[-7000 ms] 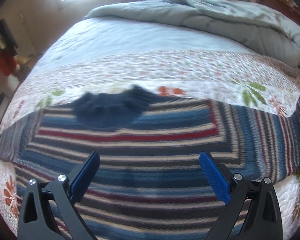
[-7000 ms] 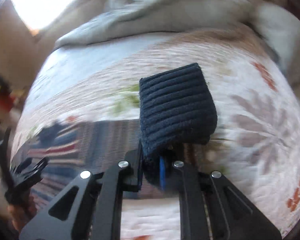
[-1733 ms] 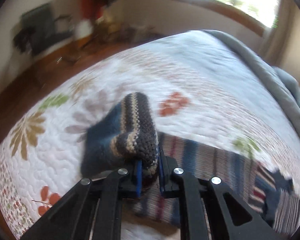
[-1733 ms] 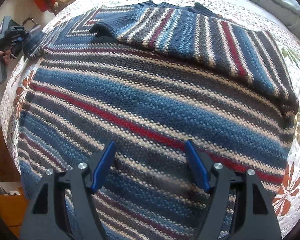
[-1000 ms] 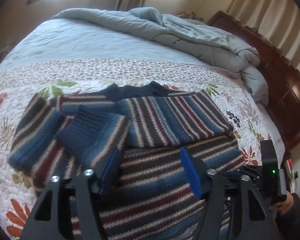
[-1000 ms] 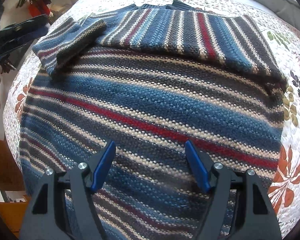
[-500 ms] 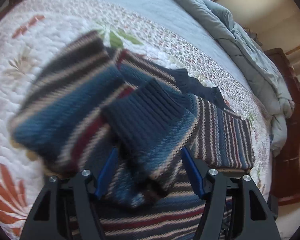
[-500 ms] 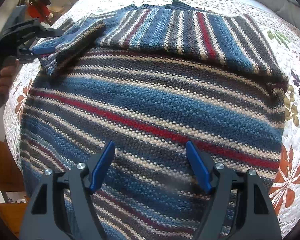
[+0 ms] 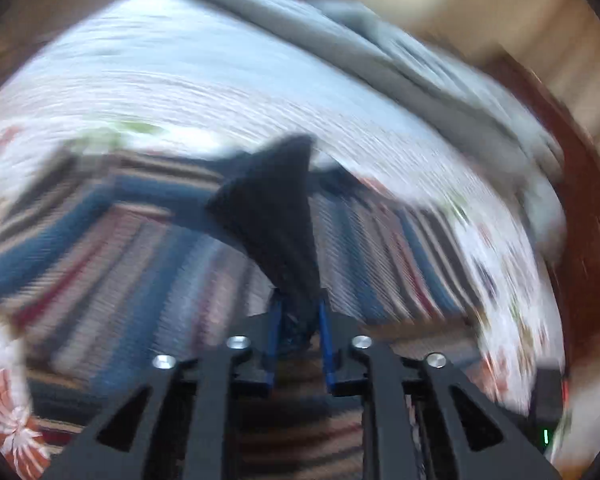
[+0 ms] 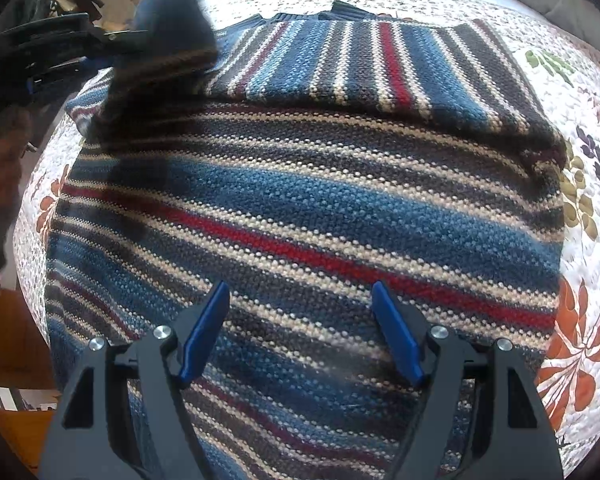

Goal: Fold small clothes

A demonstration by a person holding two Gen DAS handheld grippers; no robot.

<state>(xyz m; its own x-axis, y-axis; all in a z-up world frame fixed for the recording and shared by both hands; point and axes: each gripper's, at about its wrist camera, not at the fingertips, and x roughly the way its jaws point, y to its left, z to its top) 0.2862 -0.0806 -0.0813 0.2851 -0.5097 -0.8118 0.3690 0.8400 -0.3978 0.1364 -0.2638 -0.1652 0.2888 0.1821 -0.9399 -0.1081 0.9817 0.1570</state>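
A striped knit sweater [image 10: 300,200] in blue, red, cream and grey lies flat on the quilt, one sleeve [image 10: 380,64] folded across its chest. My left gripper [image 9: 298,308] has its jaws closing on the other sleeve's navy cuff [image 9: 272,208], which fills the gap between the pads. The right wrist view shows that cuff [image 10: 172,12] lifted off the sweater at the upper left, blurred, with a hand [image 10: 0,160] behind it. My right gripper [image 10: 300,308] hangs open just above the sweater's lower body with nothing between its fingers.
The floral quilt [image 10: 588,240] borders the sweater on the right and far sides. A bunched grey duvet [image 9: 380,52] lies at the head of the bed, with a dark wooden headboard [image 9: 580,200] beyond it. Wooden floor [image 10: 16,320] shows past the bed's left edge.
The left gripper's jaws came together on the navy cuff and raised it from the folded sleeve; its view swung and blurred. The right gripper kept still and open.
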